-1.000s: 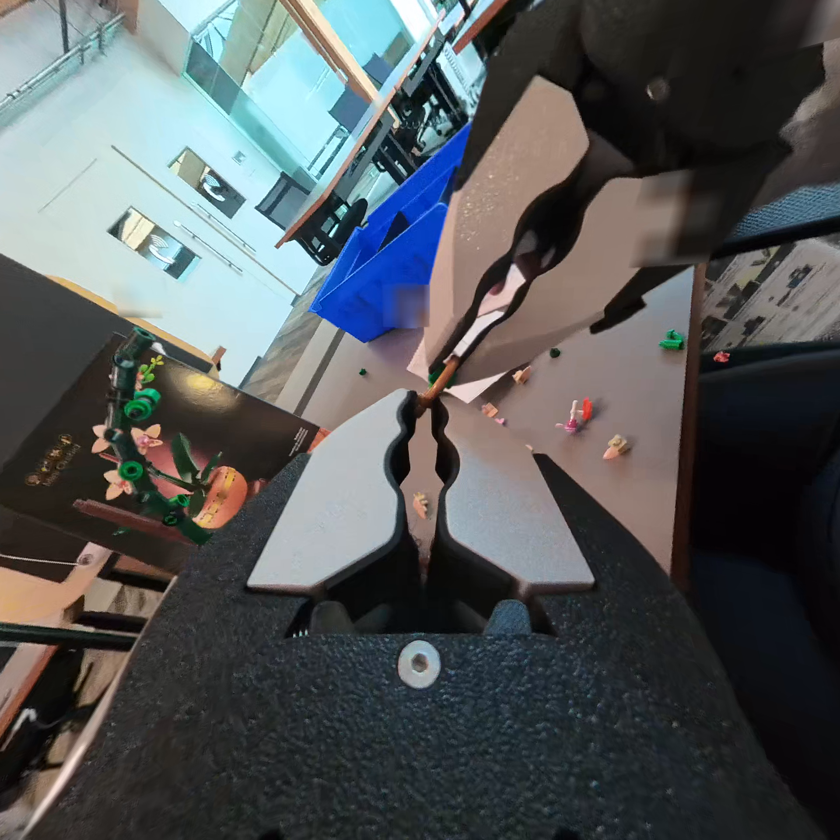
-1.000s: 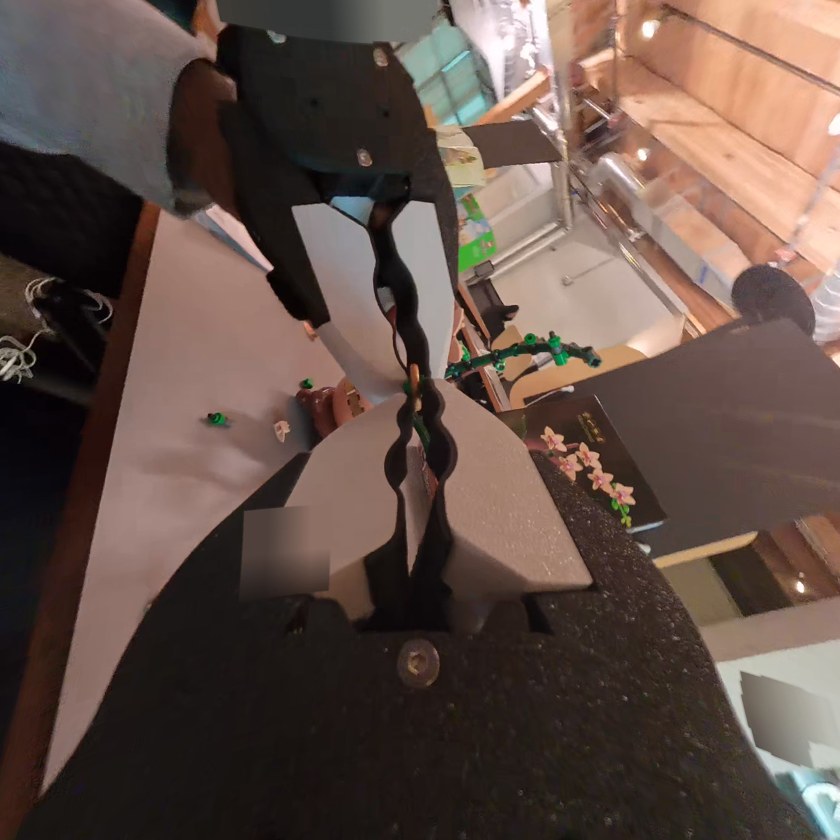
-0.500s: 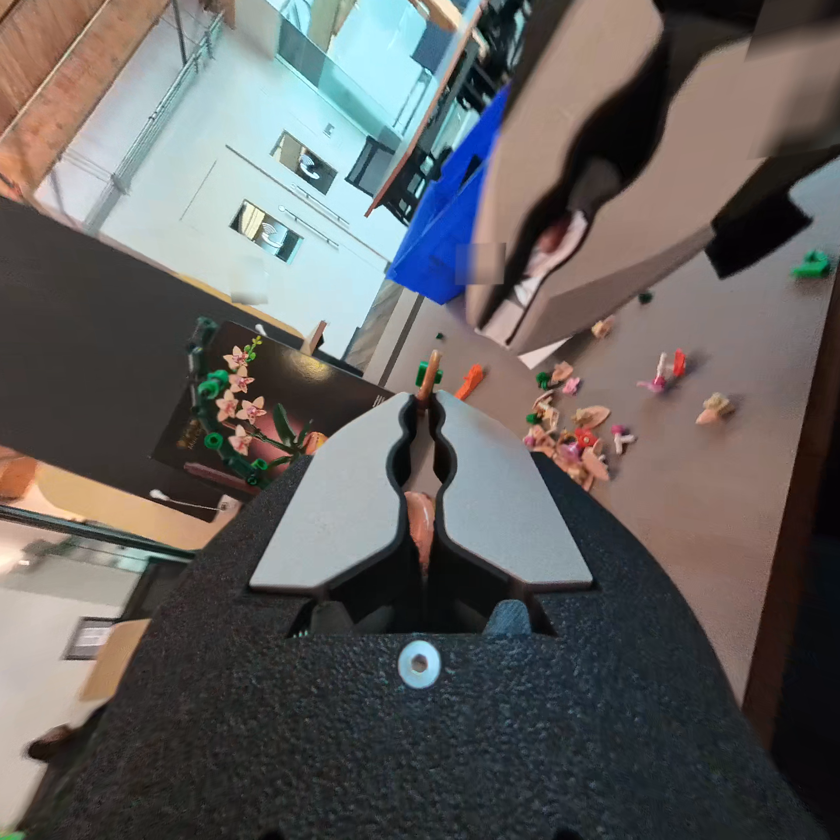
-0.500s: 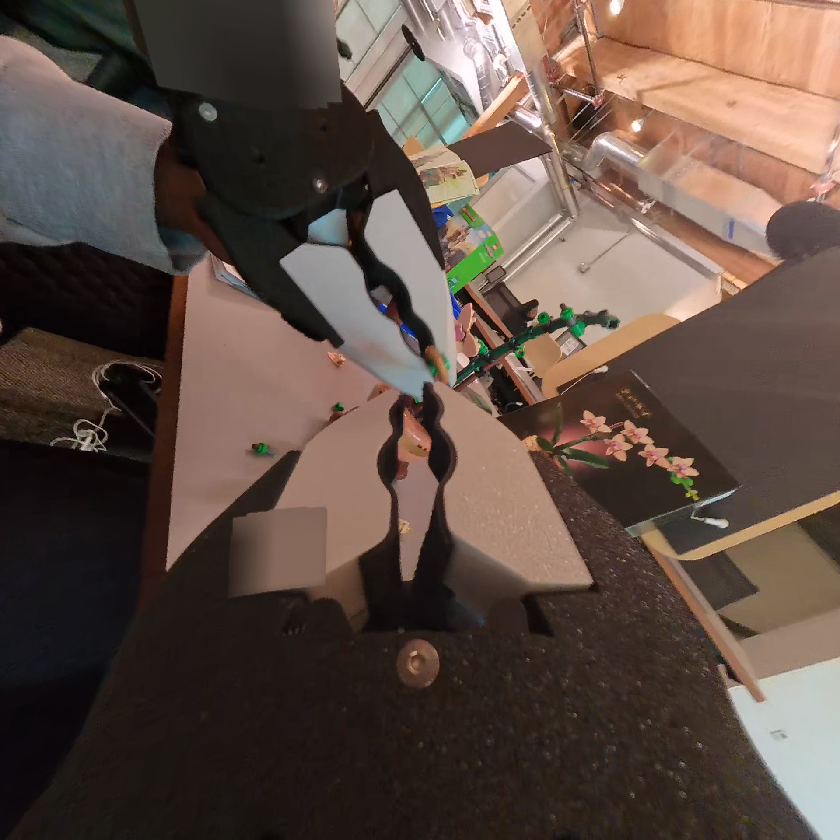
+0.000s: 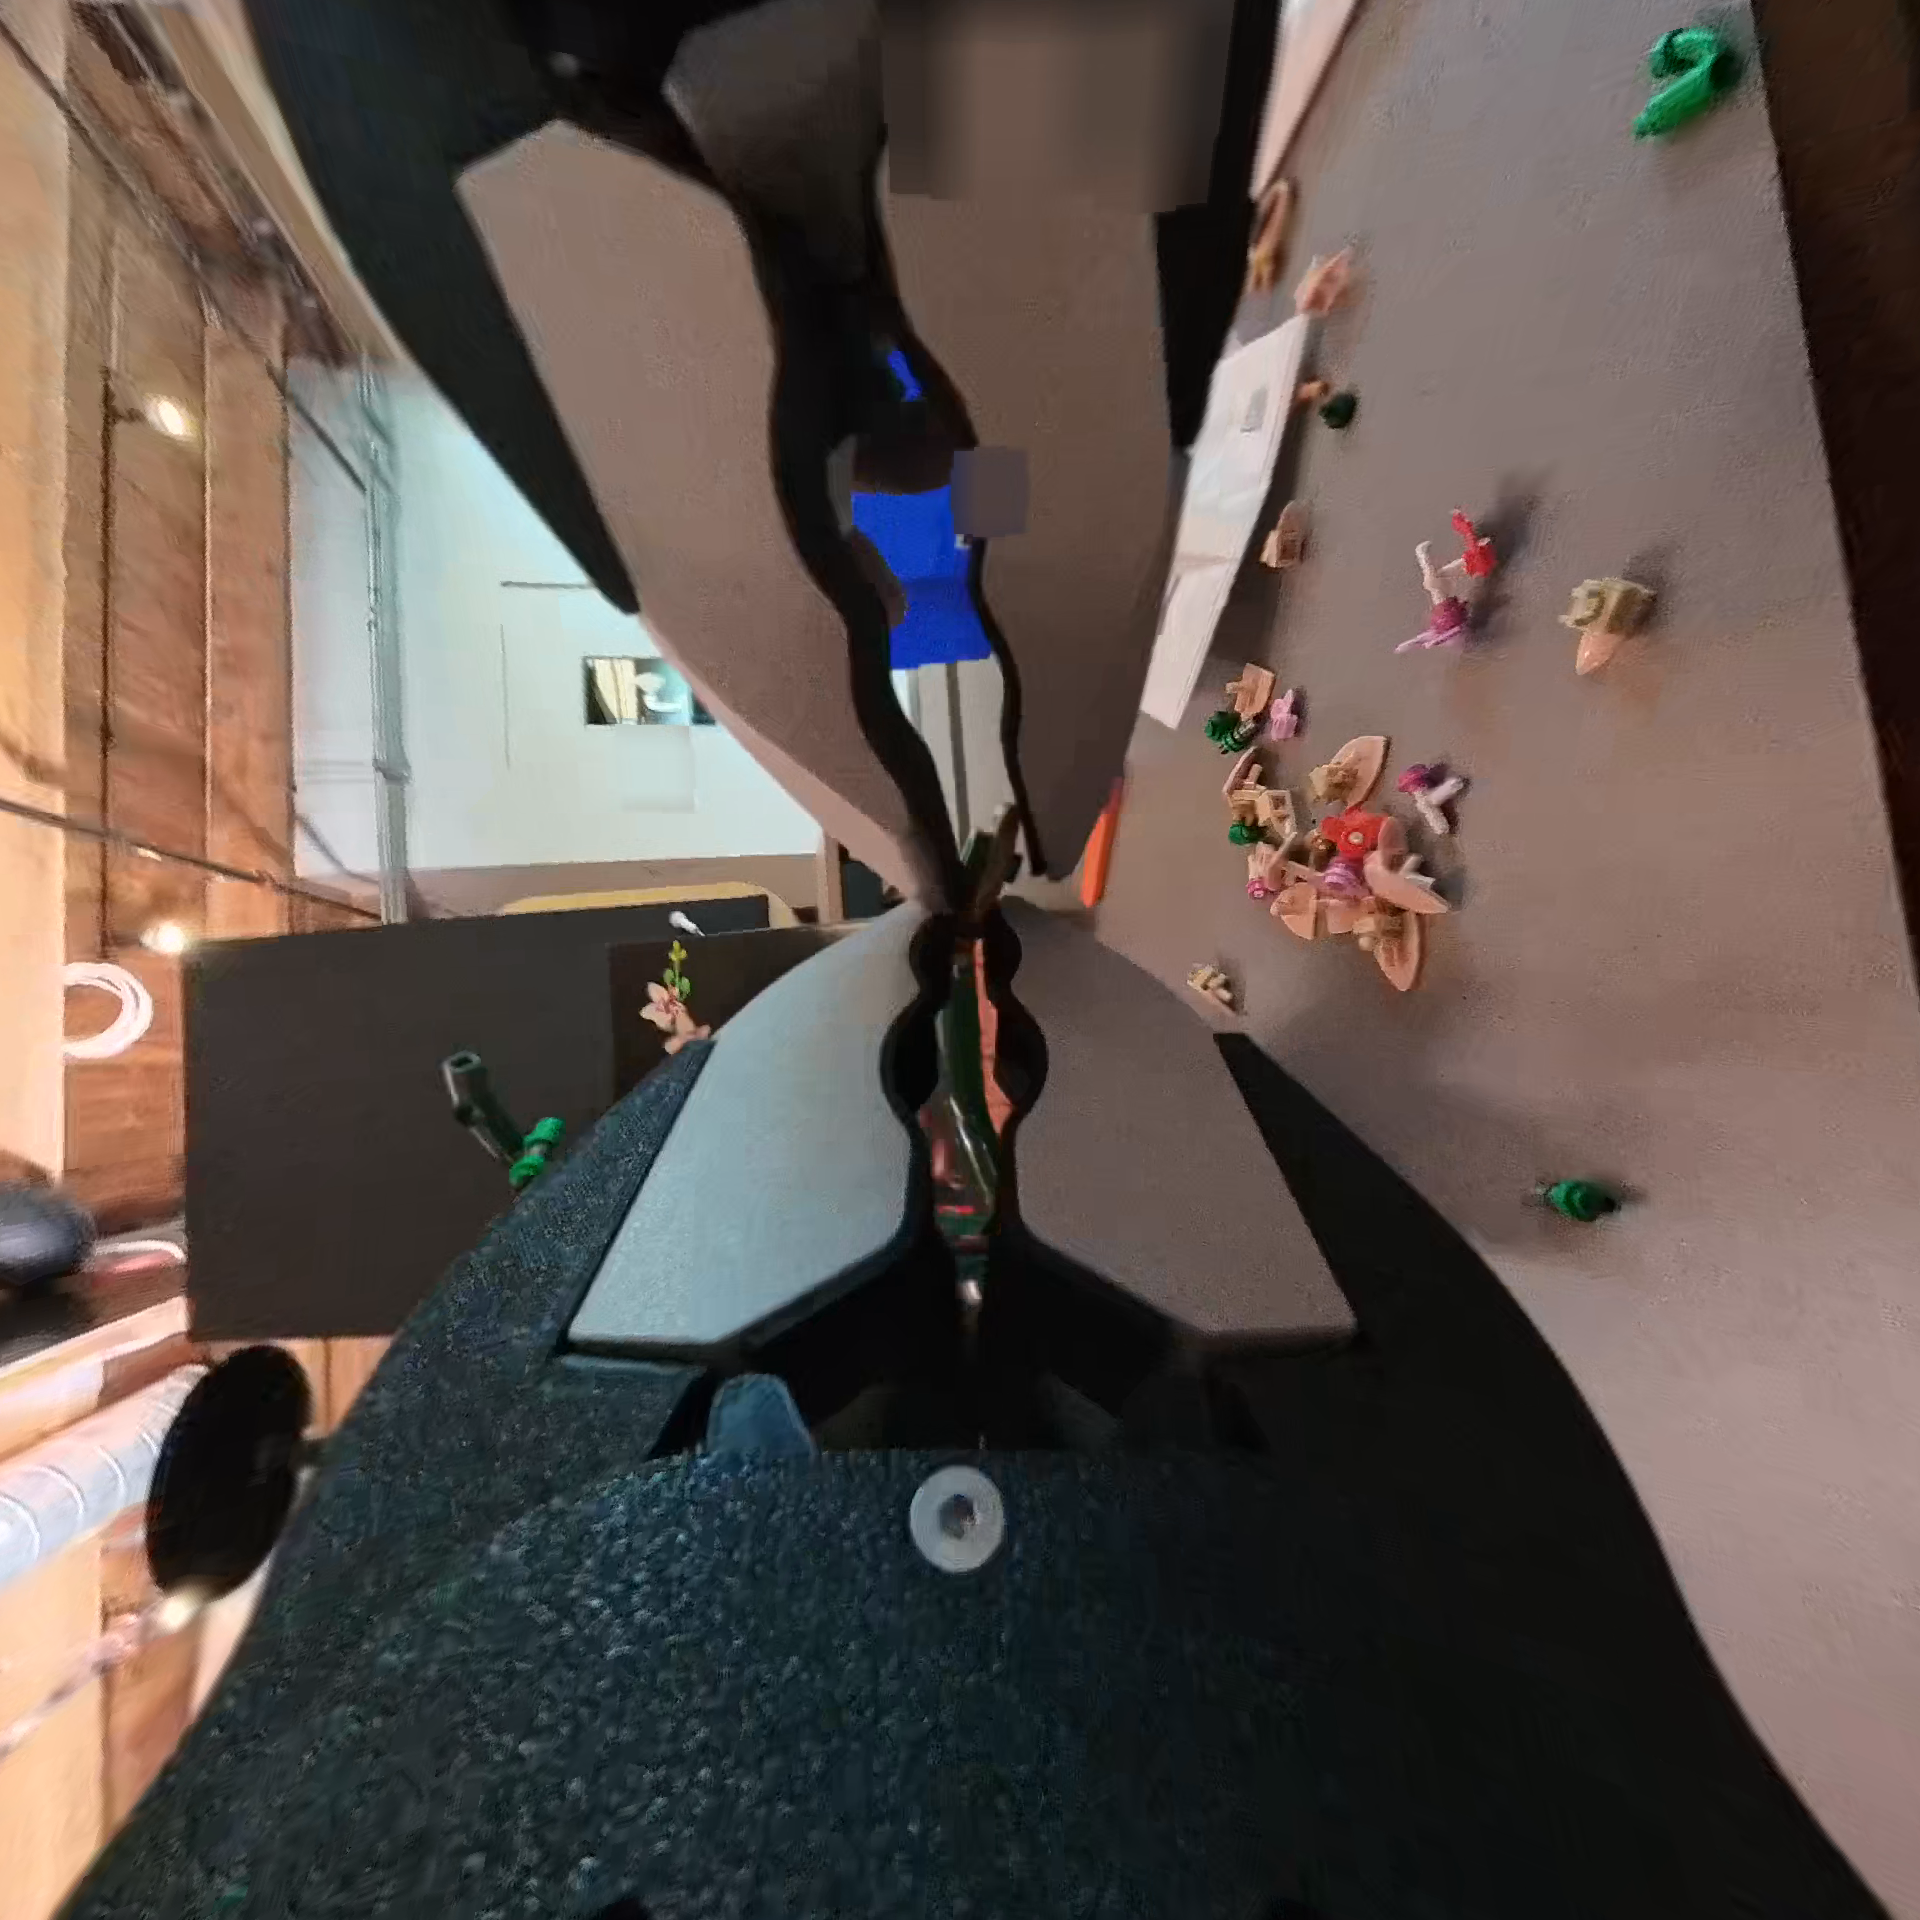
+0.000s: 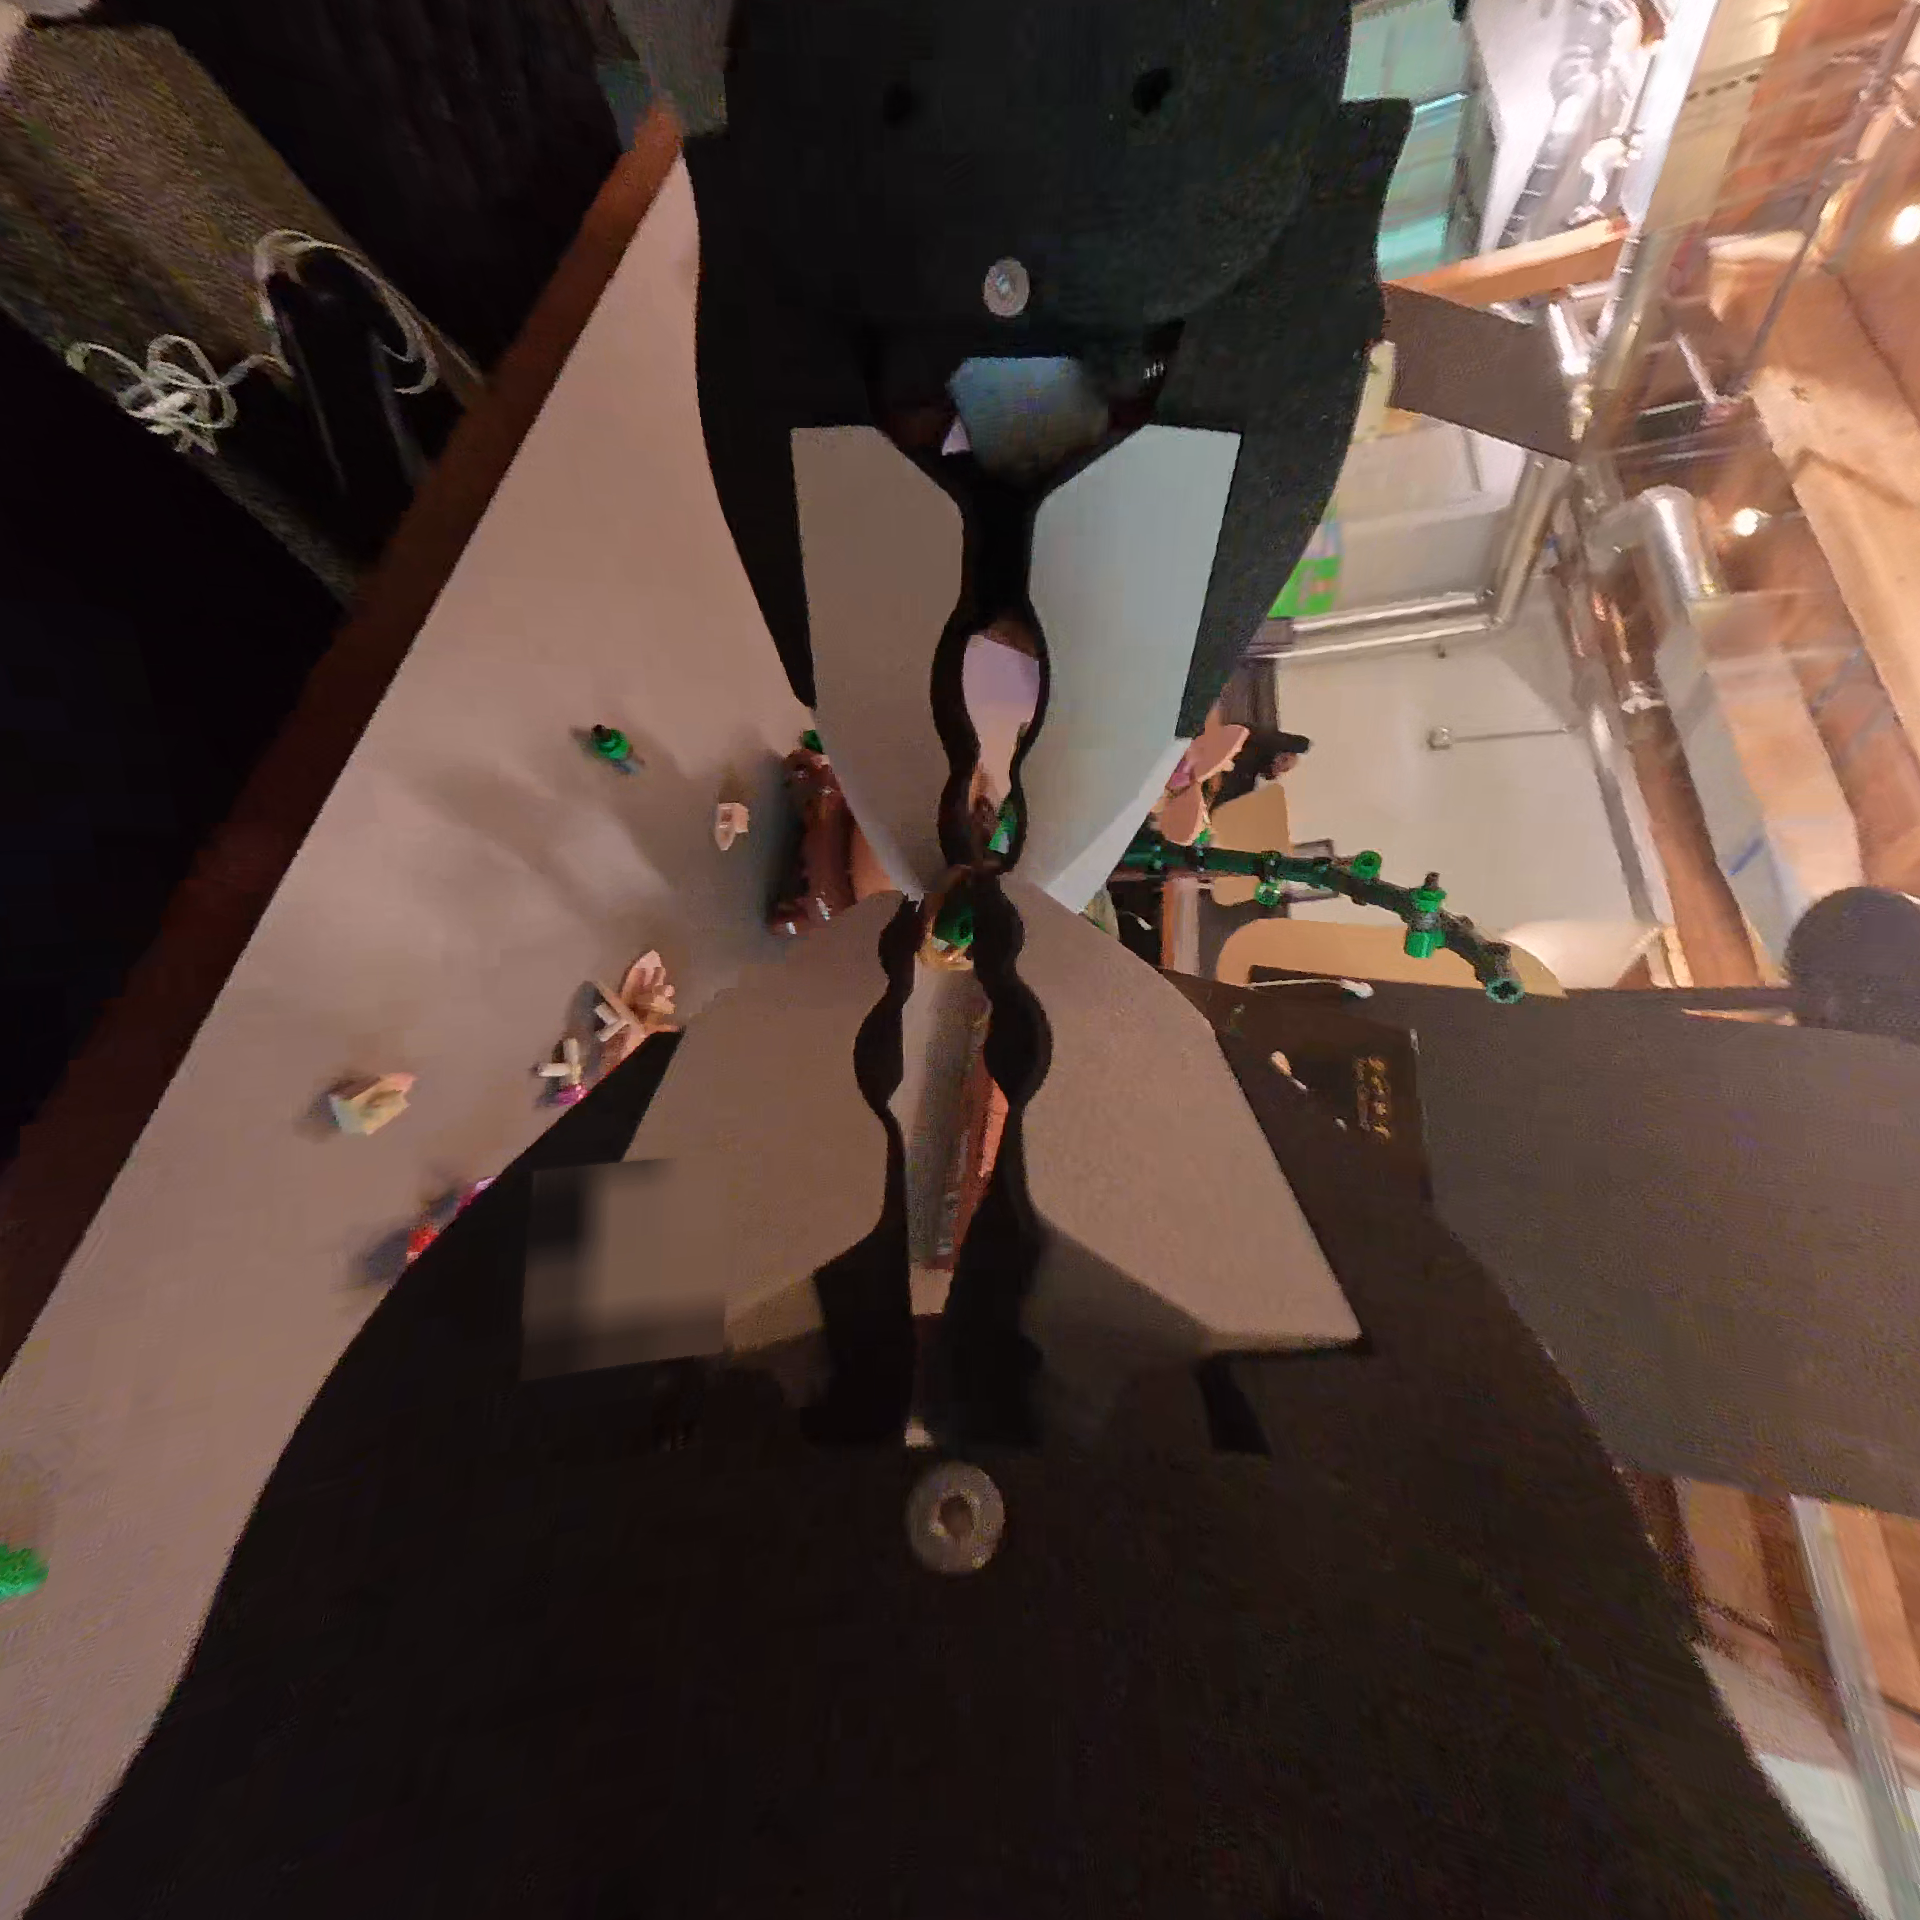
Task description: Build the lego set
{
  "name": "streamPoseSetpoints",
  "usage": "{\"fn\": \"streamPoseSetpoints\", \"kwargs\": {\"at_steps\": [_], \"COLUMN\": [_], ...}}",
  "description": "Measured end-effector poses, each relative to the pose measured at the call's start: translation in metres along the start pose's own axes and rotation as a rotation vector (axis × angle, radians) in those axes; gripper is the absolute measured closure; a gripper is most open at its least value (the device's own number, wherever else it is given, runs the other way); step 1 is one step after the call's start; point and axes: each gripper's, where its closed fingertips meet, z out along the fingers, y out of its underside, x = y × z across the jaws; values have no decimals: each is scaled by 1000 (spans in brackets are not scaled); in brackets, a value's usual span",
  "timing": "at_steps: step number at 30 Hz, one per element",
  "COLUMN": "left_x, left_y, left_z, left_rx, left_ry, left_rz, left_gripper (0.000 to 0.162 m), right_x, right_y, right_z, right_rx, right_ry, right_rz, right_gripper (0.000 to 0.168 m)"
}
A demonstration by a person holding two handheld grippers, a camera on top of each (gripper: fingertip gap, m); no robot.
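Left wrist view: left tool (image 5: 961, 925) pointing toward 12 o'clock, jaws nearly closed at the tips, pinching a thin green and brown lego piece (image 5: 966, 1091) that runs down the gap between them. Right tool (image 5: 982, 868) reaching in from 12 o'clock, tip to tip with the left one, jaws closed to a thin gap around a small tan and green stud (image 5: 992, 836). The two pieces meet at the tips; whether joined cannot be told. At 2 o'clock on the grey table (image 5: 1662, 987), a heap of loose pink, tan and red petals (image 5: 1340, 862); a white booklet (image 5: 1226, 520) at 1 o'clock; single green bits (image 5: 1579, 1197) at 3 o'clock and near the top right corner. At 9 o'clock, a black box (image 5: 416, 1122) with a flower picture.

Right wrist view: right tool (image 6: 954, 930) pointing to 12 o'clock, jaws almost shut on a small green and tan piece (image 6: 951, 925) at the tips. Left tool (image 6: 982, 847) coming down from 12 o'clock, tips against it, closed on a green bit. Just left of the tips, a brown lego pot (image 6: 805, 852) lying on the table (image 6: 499, 727). At 3 o'clock, a dark green stem (image 6: 1340, 883) with bright green studs arching to the right. Loose pale pieces (image 6: 623, 1008) at 9 o'clock.
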Motion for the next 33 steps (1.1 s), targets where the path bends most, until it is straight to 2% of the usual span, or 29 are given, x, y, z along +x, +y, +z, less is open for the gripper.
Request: {"fn": "streamPoseSetpoints", "kwargs": {"at_steps": [3, 7, 9, 12, 16, 17, 18, 19, 20, 22, 24, 25, 26, 27, 33], "left_x": [1, -2, 1, -3, 1, -19, -36, -39, -36, -16, -6, -9, -11, -13, -8], "left_y": [-7, -9, -9, -8, -5, 22, 53, 53, 34, 19, 12, 11, 5, -1, -16], "left_z": [-2, -3, -4, -6, -5, -6, -12, -20, -27, -23, -21, -21, -23, -24, -20], "left_rx": [55, 98, 120, 151, 132, 4, -80, 2, 101, 60, 122, 141, 176, 213, 267], "left_ry": [20, 43, 71, 58, 35, -95, -131, -60, -20, -23, -9, -20, -28, -31, -46], "left_rz": [72, 111, 64, -64, -69, -65, -86, -230, -261, -66, -129, -166, -193, -204, -89], "left_gripper": [158, 159, 158, 159, 158, 159, 158, 159, 160, 159, 159, 159, 159, 159, 158], "right_x": [-4, -3, -7, -2, -12, -40, -73, -102, -106, -58, -11, 2, 8, 10, 7], "right_y": [-3, -5, -6, -8, -10, -27, -36, -33, -23, -14, -12, -10, -12, -15, -22], "right_z": [-7, -13, -13, -14, -16, -38, -48, -47, -39, -35, -42, -41, -41, -40, -32], "right_rx": [55, 142, 185, 256, 293, 391, 352, 271, 221, 309, 477, 509, 549, 577, 654], "right_ry": [-233, -438, -507, -487, -487, -721, -897, -920, -832, -679, -525, -458, -443, -444, -480], "right_rz": [104, 221, 283, 408, 509, 465, 484, 387, 321, 512, 639, 663, 699, 740, 844], "right_gripper": [158, 159, 159, 160, 162, 164, 166, 168, 168, 168, 167, 158, 148, 146, 146]}}
